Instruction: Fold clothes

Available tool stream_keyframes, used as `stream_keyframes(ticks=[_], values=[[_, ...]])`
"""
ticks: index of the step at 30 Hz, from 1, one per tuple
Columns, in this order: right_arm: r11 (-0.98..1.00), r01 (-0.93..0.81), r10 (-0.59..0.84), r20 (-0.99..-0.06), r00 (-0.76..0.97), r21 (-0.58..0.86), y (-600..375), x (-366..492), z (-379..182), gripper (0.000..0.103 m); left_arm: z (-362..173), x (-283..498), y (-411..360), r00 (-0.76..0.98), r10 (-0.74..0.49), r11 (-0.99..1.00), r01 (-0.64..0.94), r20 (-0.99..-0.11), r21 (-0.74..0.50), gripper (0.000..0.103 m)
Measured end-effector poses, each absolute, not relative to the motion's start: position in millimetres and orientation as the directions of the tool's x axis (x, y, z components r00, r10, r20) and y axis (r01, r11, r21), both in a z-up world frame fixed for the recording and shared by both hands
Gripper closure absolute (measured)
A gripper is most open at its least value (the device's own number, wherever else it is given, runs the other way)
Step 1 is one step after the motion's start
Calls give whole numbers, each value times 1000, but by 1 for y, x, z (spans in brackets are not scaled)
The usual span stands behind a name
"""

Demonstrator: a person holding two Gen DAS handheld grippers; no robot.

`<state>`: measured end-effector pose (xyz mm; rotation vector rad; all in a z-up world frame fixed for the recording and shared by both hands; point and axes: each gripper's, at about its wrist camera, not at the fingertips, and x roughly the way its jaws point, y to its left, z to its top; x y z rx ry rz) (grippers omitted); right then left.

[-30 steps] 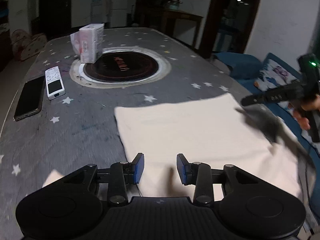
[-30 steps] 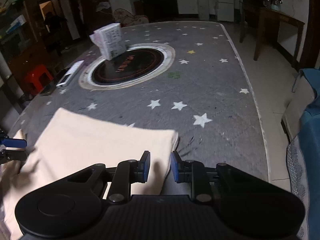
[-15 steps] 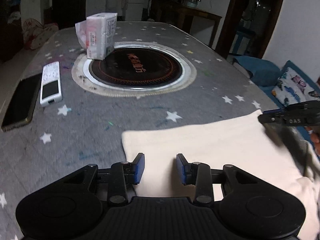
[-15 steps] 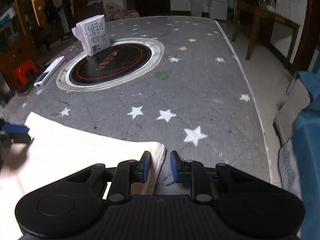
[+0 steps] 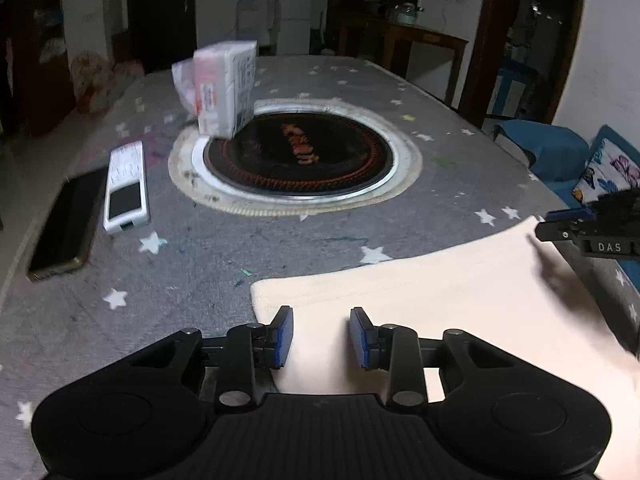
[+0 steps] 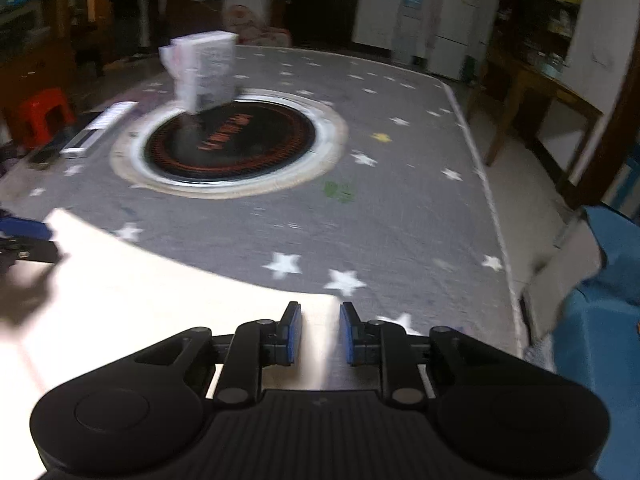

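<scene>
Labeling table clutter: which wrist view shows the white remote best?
Left wrist. The white remote lies close and nearly whole there, dark screen showing, beside the black phone. In the right wrist view it is a far, blurred sliver near the left edge.

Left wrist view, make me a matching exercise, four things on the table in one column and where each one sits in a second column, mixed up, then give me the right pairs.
Things:
1. cream cloth
2. white remote control
3. black phone
4. white box

Places:
A. at the table's left edge, outside the remote
B. standing on the far left rim of the round black cooktop
C. nearest the camera, under the left gripper
D. between the phone and the cooktop

Pairs: 1-C, 2-D, 3-A, 4-B
</scene>
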<state>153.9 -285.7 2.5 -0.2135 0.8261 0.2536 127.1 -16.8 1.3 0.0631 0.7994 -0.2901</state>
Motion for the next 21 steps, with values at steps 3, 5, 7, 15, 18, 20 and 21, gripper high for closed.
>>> stream_keyframes(ticks=[3,5,7,15,18,20,21], values=[[920,-387,207,-760,616,-63,-272,146,8,84,12,98,-24,652,-319,931,351,-688,-99,69],[898,-436,243,-767,594,-54,-259,142,11,84,16,74,-30,623,-396,895,425,-675,-133,69],[875,-482,282,-772,570,-36,-246,141,12,84,16,46,-40,584,-455,853,504,-672,-140,69],[805,-591,327,-799,505,-45,-183,144,-2,84,-4,-13,-63,480,-530,764,628,-699,-149,70],[811,-583,321,-793,517,-51,-173,149,-6,84,-12,-13,-62,458,-539,765,617,-707,-184,71],[821,-568,311,-786,534,-62,-170,154,-8,84,-12,-14,-63,449,-548,760,620,-706,-195,71],[826,-559,301,-781,546,-72,-169,157,-9,83,-12,-14,-64,445,-551,758,622,-706,-199,70]])
